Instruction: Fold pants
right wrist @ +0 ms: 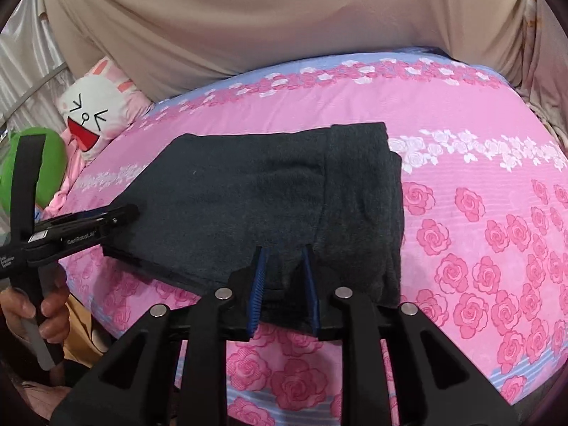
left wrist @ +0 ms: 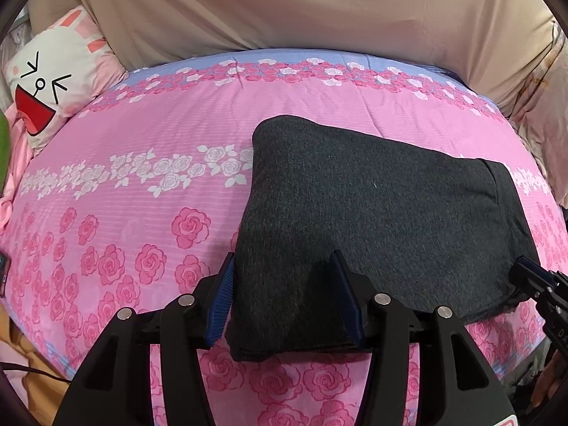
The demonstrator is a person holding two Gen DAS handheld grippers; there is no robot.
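Since the rose-print bedspread (left wrist: 142, 184) already carries the dark pants (left wrist: 372, 213) as a compact folded stack near its front edge, I judge the folding nearly finished, my left gripper (left wrist: 287, 298) and right gripper (right wrist: 285, 284) both spread, straddling that edge.

Left tongs (left wrist: 284, 284) spread wide; right tongs (right wrist: 284, 266) narrower, seemingly parted.

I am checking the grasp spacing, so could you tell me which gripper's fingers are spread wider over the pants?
The left gripper: its blue-padded fingers straddle a broad stretch of the folded dark grey pants, unlike the right gripper, whose fingers stand close together.
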